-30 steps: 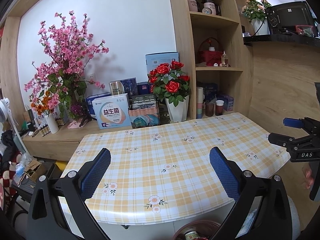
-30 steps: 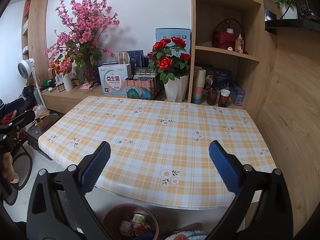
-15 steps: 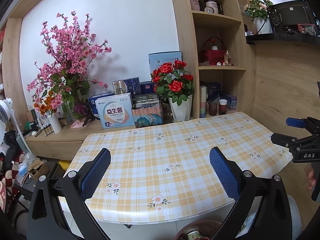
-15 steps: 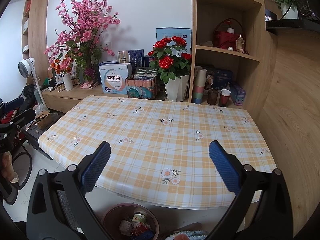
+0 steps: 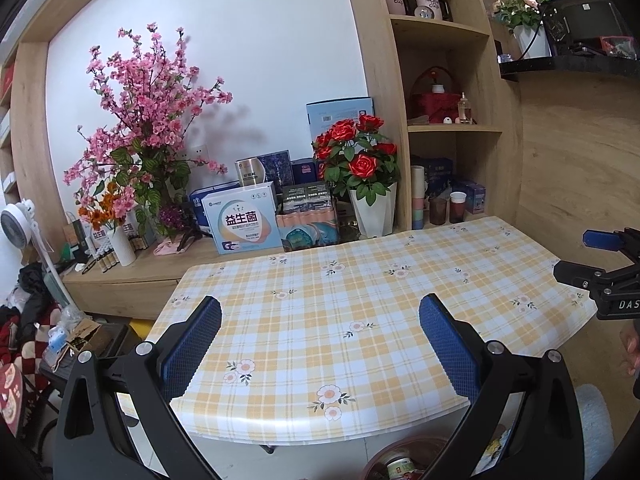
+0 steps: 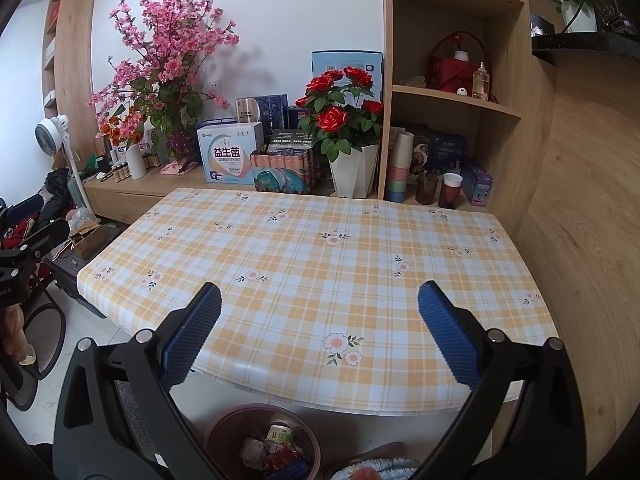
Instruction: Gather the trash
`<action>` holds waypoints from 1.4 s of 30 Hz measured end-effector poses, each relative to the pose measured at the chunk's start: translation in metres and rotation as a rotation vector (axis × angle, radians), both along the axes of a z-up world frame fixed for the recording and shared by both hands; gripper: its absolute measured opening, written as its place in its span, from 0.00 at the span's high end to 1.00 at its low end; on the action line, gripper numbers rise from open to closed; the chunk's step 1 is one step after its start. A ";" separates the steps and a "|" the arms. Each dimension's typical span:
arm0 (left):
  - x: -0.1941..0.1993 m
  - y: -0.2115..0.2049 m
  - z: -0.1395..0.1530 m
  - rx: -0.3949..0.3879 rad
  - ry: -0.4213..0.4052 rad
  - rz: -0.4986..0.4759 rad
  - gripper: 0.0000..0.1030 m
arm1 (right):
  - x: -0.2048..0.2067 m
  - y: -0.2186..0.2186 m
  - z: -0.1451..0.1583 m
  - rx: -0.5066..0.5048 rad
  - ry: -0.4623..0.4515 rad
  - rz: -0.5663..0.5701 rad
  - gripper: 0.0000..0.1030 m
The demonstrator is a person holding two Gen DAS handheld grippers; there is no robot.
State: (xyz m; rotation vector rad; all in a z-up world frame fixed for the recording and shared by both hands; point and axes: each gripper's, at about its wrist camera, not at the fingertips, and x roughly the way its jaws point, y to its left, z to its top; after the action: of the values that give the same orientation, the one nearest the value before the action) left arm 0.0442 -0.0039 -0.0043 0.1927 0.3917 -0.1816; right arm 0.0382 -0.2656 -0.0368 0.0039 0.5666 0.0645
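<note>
A brown round trash bin (image 6: 224,432) stands on the floor below the table's near edge, with a small jar and wrappers (image 6: 276,446) inside. Its rim (image 5: 400,446) peeks in at the bottom of the left wrist view. The table (image 6: 320,264) wears a yellow plaid floral cloth with nothing on it. My left gripper (image 5: 320,342) is open and holds nothing, above the table's front left part. My right gripper (image 6: 320,338) is open and holds nothing, above the front edge. Each gripper shows in the other's view at the side (image 5: 600,264) (image 6: 28,248).
Behind the table a low wooden ledge carries a red rose pot (image 6: 352,160), boxes (image 6: 230,152), a pink blossom vase (image 6: 138,160) and cups (image 6: 448,190). Shelves rise at the back right (image 6: 452,92). A wood wall (image 6: 580,220) flanks the right. A fan (image 6: 50,140) and clutter fill the left floor.
The left wrist view has shifted slightly, so the table and shelf sit a bit lower and further right. The right wrist view is almost still. Both grippers stay open.
</note>
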 end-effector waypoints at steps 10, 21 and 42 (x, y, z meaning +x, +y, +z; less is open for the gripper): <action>0.001 0.005 -0.004 0.016 0.001 0.021 0.06 | 0.003 0.005 -0.003 -0.001 0.013 0.011 0.06; 0.001 0.007 -0.006 0.028 0.008 0.034 0.06 | 0.006 0.007 -0.005 -0.001 0.029 0.018 0.06; 0.002 0.012 -0.009 0.026 0.010 0.046 0.06 | 0.006 0.010 -0.006 -0.001 0.030 0.018 0.06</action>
State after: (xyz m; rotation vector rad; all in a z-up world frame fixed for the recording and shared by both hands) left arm 0.0463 0.0081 -0.0129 0.2083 0.4080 -0.1323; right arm 0.0446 -0.2557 -0.0432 -0.0011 0.5964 0.0820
